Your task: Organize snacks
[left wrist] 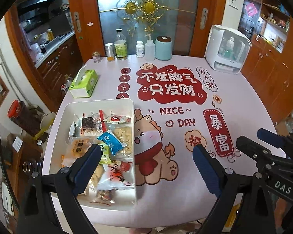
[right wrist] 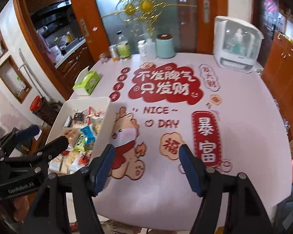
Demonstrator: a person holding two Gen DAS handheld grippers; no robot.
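Observation:
A white rectangular bin [left wrist: 127, 105] stands at the table's front left, holding several wrapped snacks, among them a blue packet [left wrist: 111, 139] and a white-and-red packet [left wrist: 117, 177]. It also shows in the right wrist view [right wrist: 103, 120]. My left gripper [left wrist: 146, 156] is open and empty, raised near the front edge, its left finger over the bin. My right gripper [right wrist: 146, 154] is open and empty, just right of the bin above the printed table mat. The right gripper shows at the right in the left wrist view [left wrist: 263, 142].
A green tissue box [left wrist: 84, 83] lies behind the bin. Bottles, jars and a teal canister [left wrist: 163, 47] line the table's back edge. A white appliance [left wrist: 227, 48] stands at the back right. A printed mat [left wrist: 170, 85] covers the table.

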